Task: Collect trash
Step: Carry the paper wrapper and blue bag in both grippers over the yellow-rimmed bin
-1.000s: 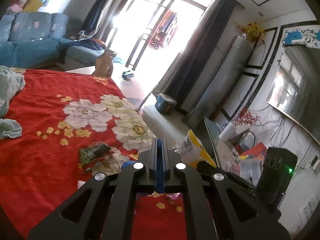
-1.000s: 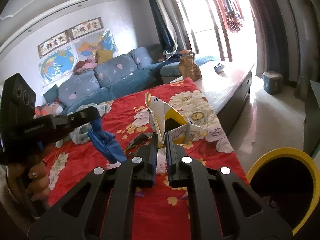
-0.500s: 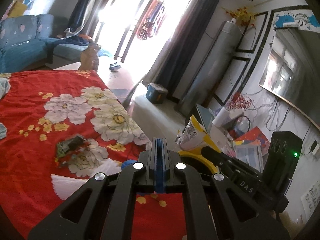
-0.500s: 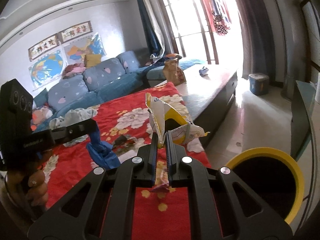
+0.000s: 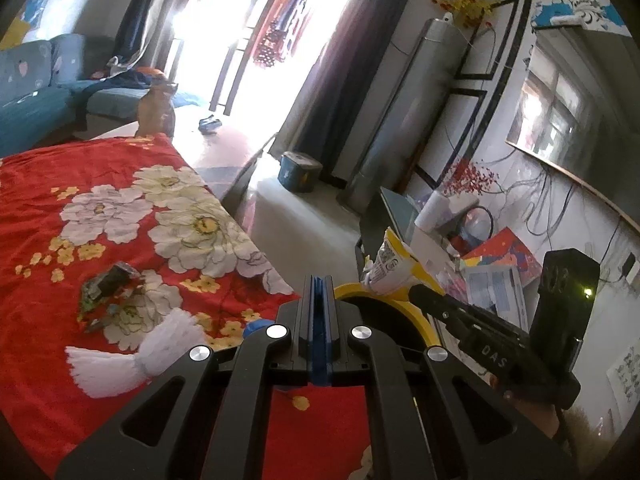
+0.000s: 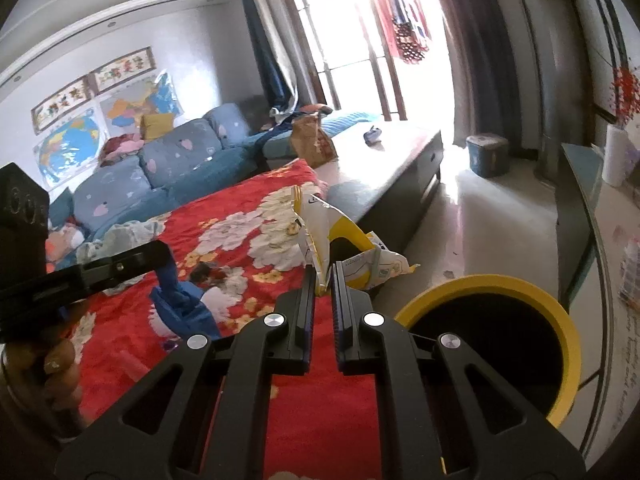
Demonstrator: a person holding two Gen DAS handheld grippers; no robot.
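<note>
While the right gripper [image 6: 323, 280] was clenched on the lower edge of a yellow-and-white snack bag [image 6: 340, 240], that bag stood crumpled above the fingers, just beside the yellow-rimmed trash bin [image 6: 560, 320] and not over its opening in the right wrist view. From the left wrist view the same bag [image 5: 390, 268] showed at the tip of the right gripper [image 5: 416, 292], above the far rim of the bin [image 5: 416, 312]. The left gripper [image 5: 318, 284] had its fingers pressed together on a blue rag, of which only a thin blue strip [image 5: 319, 340] showed between them there; in the right wrist view the rag [image 6: 180, 300] hung down from the left gripper [image 6: 162, 250] over the red floral blanket [image 6: 240, 200]. On that blanket, which covered the tabletop, lay a dark crumpled wrapper [image 5: 106, 284] near a white flower print, well apart from the bin. A brown paper bag [image 6: 312, 140] stood on the bare tabletop [image 6: 400, 148] beyond the blanket, with a blue sofa [image 6: 160, 168] behind it and a small blue bucket [image 6: 486, 154] on the floor near the curtains
</note>
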